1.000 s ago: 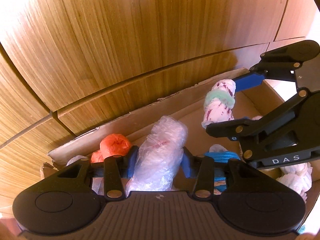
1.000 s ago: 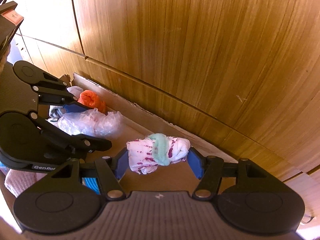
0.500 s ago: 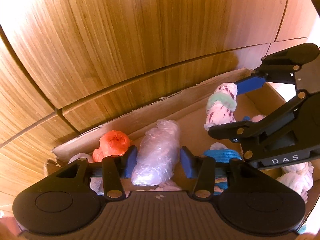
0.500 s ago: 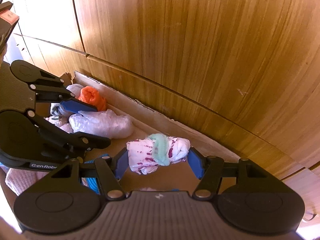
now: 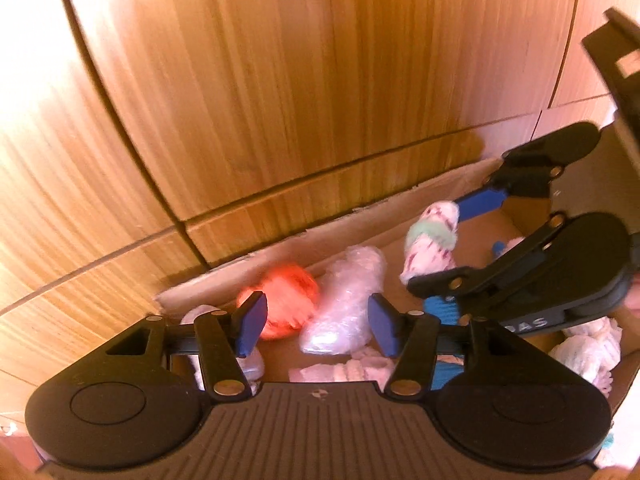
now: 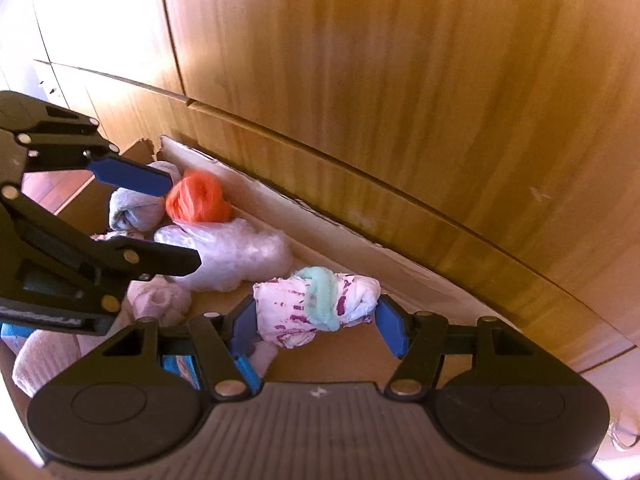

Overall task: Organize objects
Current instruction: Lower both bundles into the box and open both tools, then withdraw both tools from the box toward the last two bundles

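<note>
Left wrist view: your left tongs (image 5: 316, 322) now stand apart with nothing between the pads. One second ago they were clamped on the clear plastic bundle (image 5: 348, 300); that bundle now lies in the cardboard box (image 5: 280, 248), just beside the orange bundle (image 5: 288, 300). Treat this placement as complete. The view is motion-blurred, so contact between the two bundles cannot be confirmed here. At the right of this view, the right tongs (image 5: 440, 248) hold the white-and-magenta cloth roll (image 5: 430, 240) above the box floor.

Right wrist view: your right tongs (image 6: 316, 316) remain clamped on the white-and-magenta cloth roll (image 6: 316, 308), which carries a pale green band (image 6: 322, 298) around its middle. The grip is unchanged over the last second. This roll is judged to be the next item to set down; bare box floor shows below and right of it.

This view adds what the left view hides: a grey rolled cloth (image 6: 136, 208) behind the orange bundle (image 6: 198, 198), the clear plastic bundle (image 6: 236, 252) resting against the orange one, and the left tongs (image 6: 148, 220) open above that group. The left view alone shows further white bundles (image 5: 588, 348) at the box's right end.
</note>
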`<state>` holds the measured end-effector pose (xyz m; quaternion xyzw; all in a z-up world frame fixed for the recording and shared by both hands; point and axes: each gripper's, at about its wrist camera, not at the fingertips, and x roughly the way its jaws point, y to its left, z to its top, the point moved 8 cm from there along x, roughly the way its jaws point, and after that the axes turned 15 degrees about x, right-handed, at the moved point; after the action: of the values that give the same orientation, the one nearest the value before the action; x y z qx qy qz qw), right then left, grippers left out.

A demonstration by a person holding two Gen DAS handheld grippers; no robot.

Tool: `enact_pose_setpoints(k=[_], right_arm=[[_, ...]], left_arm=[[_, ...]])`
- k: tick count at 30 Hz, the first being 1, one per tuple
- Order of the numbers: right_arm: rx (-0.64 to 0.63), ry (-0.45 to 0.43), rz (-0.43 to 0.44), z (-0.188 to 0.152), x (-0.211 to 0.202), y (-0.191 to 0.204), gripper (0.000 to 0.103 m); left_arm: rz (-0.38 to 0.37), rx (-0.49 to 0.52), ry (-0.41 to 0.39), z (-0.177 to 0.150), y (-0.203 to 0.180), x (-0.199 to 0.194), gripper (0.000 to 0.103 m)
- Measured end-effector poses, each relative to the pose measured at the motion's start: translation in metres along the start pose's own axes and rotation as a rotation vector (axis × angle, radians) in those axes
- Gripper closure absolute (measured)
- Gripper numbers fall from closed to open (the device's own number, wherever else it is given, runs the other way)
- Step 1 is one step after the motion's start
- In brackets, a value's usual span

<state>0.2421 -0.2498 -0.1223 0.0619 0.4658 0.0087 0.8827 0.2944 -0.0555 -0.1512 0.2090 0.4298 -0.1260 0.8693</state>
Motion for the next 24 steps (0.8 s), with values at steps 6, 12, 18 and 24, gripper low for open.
enact_pose_setpoints(k=[6, 12, 18, 24], right_arm=[[-0.019, 0.004, 0.017, 0.004, 0.003, 0.015, 0.044], [-0.013, -0.008, 0.025, 0.003, -0.006, 0.019, 0.036], [-0.002, -0.049, 0.047, 0.003, -0.034, 0.019, 0.028], [0.033, -0.139, 0.095, -0.028, -0.097, 0.016, 0.021]], left_arm=[[0.01, -0.016, -0.033, -0.002, 0.032, -0.036, 0.036], [0.0, -0.037, -0.065, -0.006, 0.027, -0.054, 0.035], [-0.005, -0.05, -0.097, -0.019, 0.011, -0.078, 0.033], [-0.002, -0.062, -0.155, -0.04, -0.021, -0.118, 0.03]])
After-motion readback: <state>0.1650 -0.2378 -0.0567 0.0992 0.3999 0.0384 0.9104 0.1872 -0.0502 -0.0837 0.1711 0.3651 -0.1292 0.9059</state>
